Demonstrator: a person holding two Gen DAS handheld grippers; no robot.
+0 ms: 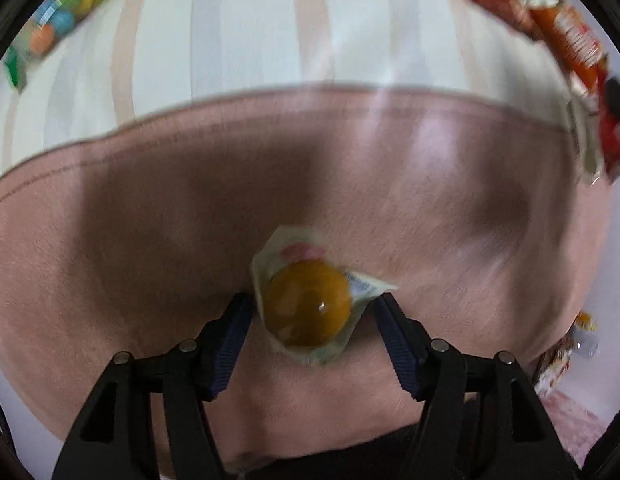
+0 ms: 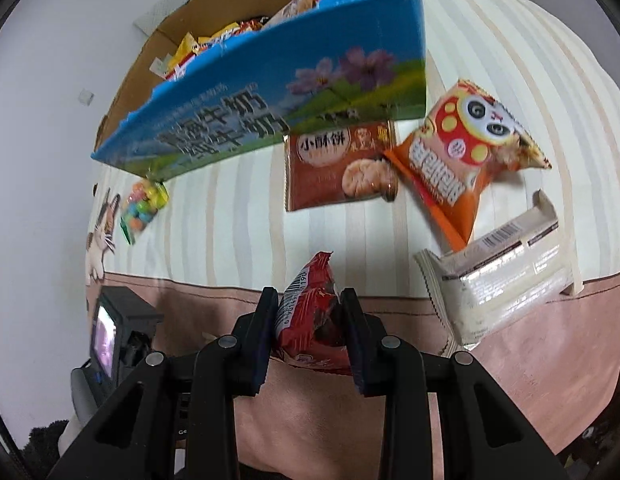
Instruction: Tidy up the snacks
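Mid-task: both tools loaded, box already part-filled.

Right tool (image 2: 310, 320) clamped on red snack packet (image 2: 310, 320), above pink border of bed cover (image 2: 230, 216).

Left tool (image 1: 311, 306) straddles wrapped orange jelly cup (image 1: 308, 304); jaws seem to touch wrapper edges, grip uncertain.

Next likely: carry red packet to blue milk carton box (image 2: 270, 92), clearing near wall.

Room: striped fabric between packets is open; orange panda bag (image 2: 465, 152), biscuit packet (image 2: 333, 164), white pack (image 2: 497, 280) crowd right.

Soft, even daylight; both fisheye views bend hard at the rims, with motion blur and a broad shadow on the pink blanket (image 1: 170, 208).
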